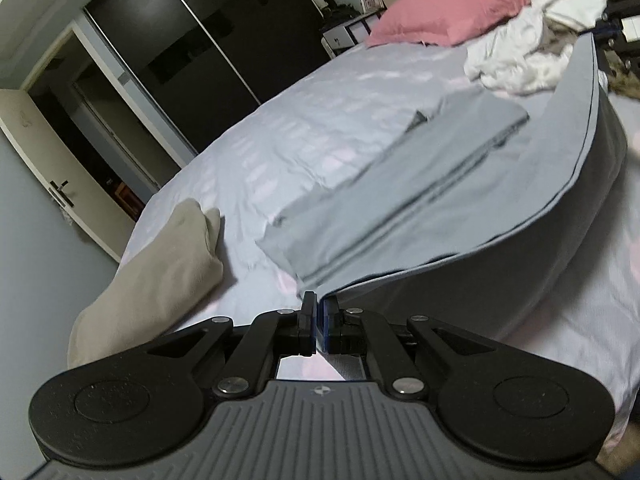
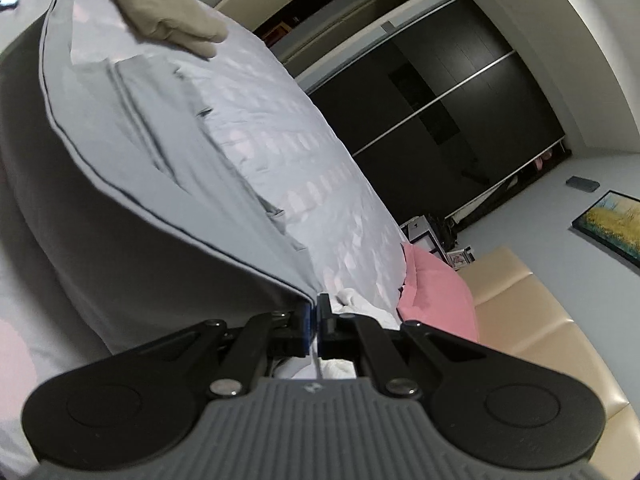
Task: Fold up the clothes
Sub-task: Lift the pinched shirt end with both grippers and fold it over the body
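A: The grey garment (image 1: 420, 184) is smooth, matt cloth with a thin dark stitched edge. The bedsheet (image 1: 304, 128) under it is pale cloth, faintly patterned and a little creased.

B: And the left gripper (image 1: 318, 320)?

A: Matt black plastic with shiny metal rivets and a ribbed grey body; the right gripper (image 2: 314, 322) looks the same.

B: The pillow (image 1: 444, 16)?

A: Pink matt fabric. The white heap (image 1: 524, 60) is crumpled cloth, the beige item (image 1: 160, 268) soft cloth. The wardrobe doors (image 2: 452, 108) are dark and glossy, the headboard (image 2: 540, 320) smooth cream padding.
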### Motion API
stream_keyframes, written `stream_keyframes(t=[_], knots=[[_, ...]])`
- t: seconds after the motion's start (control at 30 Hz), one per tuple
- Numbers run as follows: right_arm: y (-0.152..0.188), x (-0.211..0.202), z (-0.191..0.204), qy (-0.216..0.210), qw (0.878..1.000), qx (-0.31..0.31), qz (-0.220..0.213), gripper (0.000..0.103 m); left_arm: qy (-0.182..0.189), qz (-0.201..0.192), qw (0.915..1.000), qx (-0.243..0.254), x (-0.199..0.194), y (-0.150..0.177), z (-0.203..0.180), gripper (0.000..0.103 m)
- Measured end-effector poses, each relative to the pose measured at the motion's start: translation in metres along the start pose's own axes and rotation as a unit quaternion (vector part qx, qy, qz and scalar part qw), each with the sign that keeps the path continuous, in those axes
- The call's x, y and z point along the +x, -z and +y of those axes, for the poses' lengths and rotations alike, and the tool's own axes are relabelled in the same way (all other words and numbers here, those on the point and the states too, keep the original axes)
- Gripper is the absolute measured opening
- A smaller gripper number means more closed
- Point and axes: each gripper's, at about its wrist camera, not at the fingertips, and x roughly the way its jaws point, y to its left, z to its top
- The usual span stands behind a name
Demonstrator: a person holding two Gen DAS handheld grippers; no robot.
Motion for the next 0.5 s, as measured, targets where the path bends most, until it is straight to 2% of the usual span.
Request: stream_keyframes(t=[0.2, 0.33, 0.5], knots=[[-0.025, 0.018, -0.033, -0.002, 1.000, 0.022, 0.008, 0.003, 0.014, -0.001, 0.9993, -0.035, 0.015, -0.036, 0.043, 0.001], [-0.042, 0.037, -0.054, -0.004, 0.999, 0.029, 0.012, 0.003, 0.013, 0.001, 0.9993, -0.034, 0.035, -0.059, 0.065, 0.001], [-0.058, 0.084, -0.068, -0.010, 0.999, 0.040, 0.023, 0.003, 0.005, 0.003, 0.9998, -0.021, 0.079, -0.085, 0.079, 0.001]])
